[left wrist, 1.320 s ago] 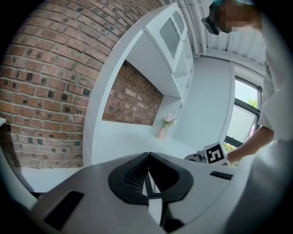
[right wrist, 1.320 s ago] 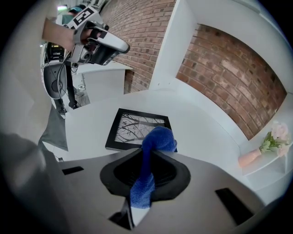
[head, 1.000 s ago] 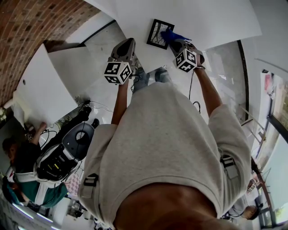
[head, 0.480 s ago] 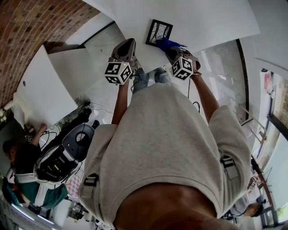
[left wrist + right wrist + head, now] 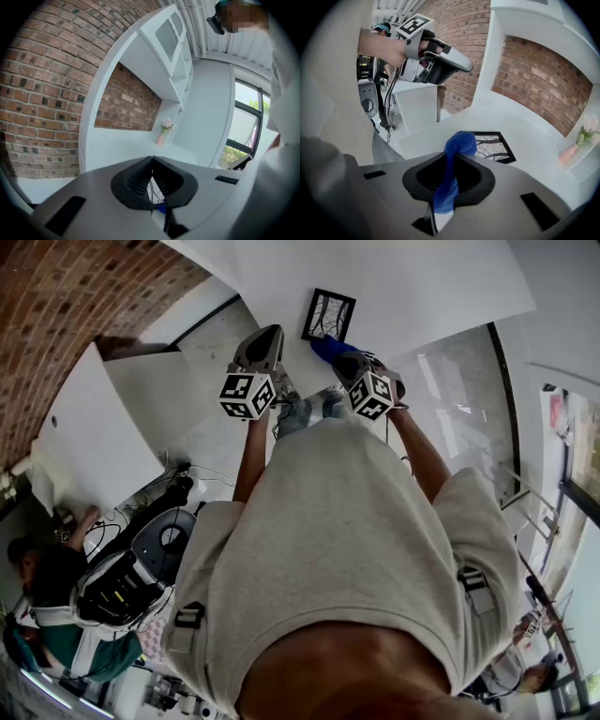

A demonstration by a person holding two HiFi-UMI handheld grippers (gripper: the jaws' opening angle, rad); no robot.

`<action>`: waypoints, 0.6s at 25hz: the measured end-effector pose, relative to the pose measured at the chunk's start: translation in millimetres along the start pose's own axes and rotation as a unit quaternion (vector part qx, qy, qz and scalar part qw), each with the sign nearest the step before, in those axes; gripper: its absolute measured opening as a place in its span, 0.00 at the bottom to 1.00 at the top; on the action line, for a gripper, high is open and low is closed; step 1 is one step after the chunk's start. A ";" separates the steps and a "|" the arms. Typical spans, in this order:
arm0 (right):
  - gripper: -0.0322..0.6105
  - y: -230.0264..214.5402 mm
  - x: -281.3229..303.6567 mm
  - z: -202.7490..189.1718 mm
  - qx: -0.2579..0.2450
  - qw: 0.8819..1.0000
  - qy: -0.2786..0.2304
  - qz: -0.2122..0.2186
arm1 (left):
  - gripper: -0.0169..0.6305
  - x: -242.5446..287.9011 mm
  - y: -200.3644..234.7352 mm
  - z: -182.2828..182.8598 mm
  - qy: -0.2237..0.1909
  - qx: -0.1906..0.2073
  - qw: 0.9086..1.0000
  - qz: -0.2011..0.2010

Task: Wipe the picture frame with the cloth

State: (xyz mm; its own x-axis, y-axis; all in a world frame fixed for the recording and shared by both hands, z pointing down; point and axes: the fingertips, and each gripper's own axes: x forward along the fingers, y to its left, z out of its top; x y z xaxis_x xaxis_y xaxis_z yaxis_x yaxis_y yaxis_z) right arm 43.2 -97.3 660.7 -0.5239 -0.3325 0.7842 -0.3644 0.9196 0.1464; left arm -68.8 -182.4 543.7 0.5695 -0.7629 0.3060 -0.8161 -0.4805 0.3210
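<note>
Cloth (image 5: pixel 459 143): soft, limp, light; pinched in right hand-held gripper (image 5: pixel 449 163), bunch protruding past tips. Picture frame (image 5: pixel 491 146) flat on tabletop (image 5: pixel 422 287), just beside cloth; likely light, rigid, slide-prone. Wipe gently. Left hand-held gripper (image 5: pixel 151 174) pressed together, empty.

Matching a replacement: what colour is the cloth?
The cloth is blue, clearest in the right gripper view.

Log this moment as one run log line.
right gripper: shut on blue cloth | left gripper: shut, empty | picture frame: flat on white table | cloth-frame contact: unclear
</note>
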 end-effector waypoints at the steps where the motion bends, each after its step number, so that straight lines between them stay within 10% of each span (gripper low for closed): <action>1: 0.15 0.9 -1.4 3.6 0.011 1.000 -0.008 -0.001 | 0.05 0.3 -0.9 1.9 -0.001 0.002 1.000 -0.001; 15: 0.15 -44.2 -34.1 56.0 0.215 0.965 -0.140 -0.060 | 0.05 0.9 -6.0 37.0 -0.022 0.039 0.999 -0.018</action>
State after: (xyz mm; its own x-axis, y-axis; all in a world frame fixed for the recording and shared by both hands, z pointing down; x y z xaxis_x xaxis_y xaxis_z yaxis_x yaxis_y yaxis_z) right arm 34.1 -138.3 593.7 -0.6238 -0.5298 0.5746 -0.6891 0.7197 -0.0845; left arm -67.0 -196.2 508.8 0.5948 -0.7619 0.2562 -0.8017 -0.5386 0.2594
